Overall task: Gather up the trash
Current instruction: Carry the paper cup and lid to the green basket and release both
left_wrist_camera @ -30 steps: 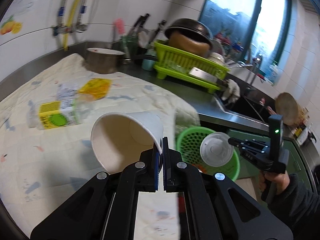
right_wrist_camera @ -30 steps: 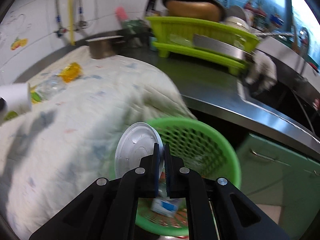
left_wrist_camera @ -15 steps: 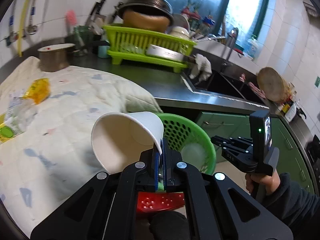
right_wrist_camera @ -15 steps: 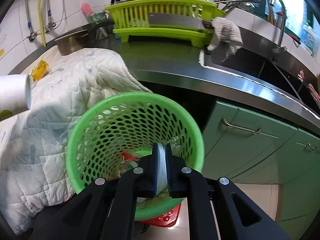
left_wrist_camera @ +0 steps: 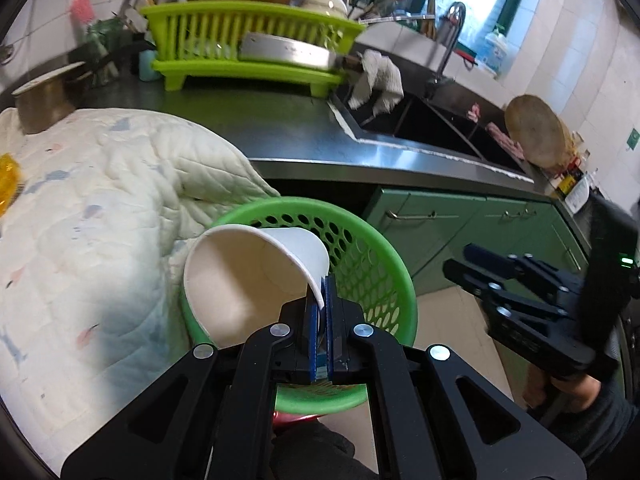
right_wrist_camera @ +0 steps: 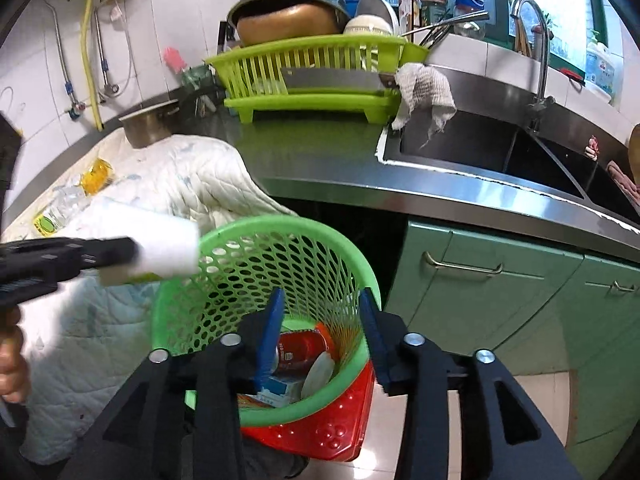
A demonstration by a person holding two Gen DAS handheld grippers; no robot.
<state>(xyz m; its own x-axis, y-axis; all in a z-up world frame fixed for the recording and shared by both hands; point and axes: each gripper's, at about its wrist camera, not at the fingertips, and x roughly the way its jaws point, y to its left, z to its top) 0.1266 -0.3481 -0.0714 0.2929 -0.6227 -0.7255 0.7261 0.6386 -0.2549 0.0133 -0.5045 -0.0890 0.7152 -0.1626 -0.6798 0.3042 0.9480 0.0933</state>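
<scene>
Your left gripper [left_wrist_camera: 319,306] pinched the rim of the paper cup [left_wrist_camera: 256,276], tipped on its side over the green basket [right_wrist_camera: 224,248]. Your right gripper [right_wrist_camera: 320,312] had just been opening, jaws apart, nothing between them; the white lid [right_wrist_camera: 318,374] lay inside the basket.

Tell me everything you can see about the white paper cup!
The cup is plain white paper outside and cream inside, and it looks empty. It is tipped on its side, with its round mouth facing the left camera and its bottom pointing away. The left gripper is shut on its rim, one of the fingers inside and one outside. It hangs over the near edge of the green basket, beside the quilt. Only the fingers touch it.
</scene>
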